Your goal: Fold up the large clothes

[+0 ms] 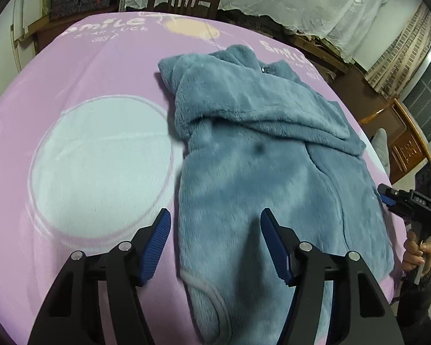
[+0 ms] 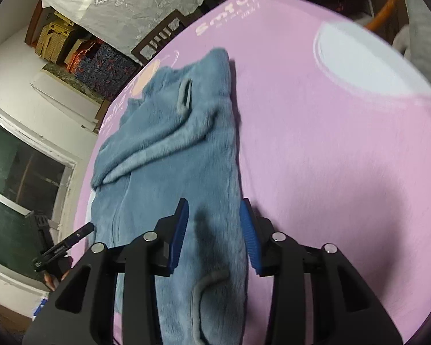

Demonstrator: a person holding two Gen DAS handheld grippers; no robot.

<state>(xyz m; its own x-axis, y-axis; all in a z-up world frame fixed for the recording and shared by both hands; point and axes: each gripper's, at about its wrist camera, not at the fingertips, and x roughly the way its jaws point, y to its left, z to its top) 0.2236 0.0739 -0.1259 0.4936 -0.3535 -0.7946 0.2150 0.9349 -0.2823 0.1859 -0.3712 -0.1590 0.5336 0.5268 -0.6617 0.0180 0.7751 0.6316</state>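
A blue fleece garment [image 1: 261,149] lies flat on a pink blanket [image 1: 106,66], with a sleeve folded across its upper part. My left gripper [image 1: 215,227] hovers open over the garment's near left edge, its blue pads apart and nothing pinched between them. At the right edge of this view, a hand [image 1: 416,253] holds my right gripper [image 1: 386,197] beside the garment's right side. In the right wrist view the garment [image 2: 169,149] runs away from me, and my right gripper [image 2: 215,221] stands open above the garment's near right edge. My left gripper [image 2: 71,240] shows at the far left.
The blanket has a large white circle [image 1: 100,166] left of the garment and white lettering [image 1: 112,24] at the far side. A dark wooden chair [image 1: 184,0] stands behind the table. White lace cloth [image 1: 301,3] covers furniture at the back, and a window [image 1: 428,100] is on the right.
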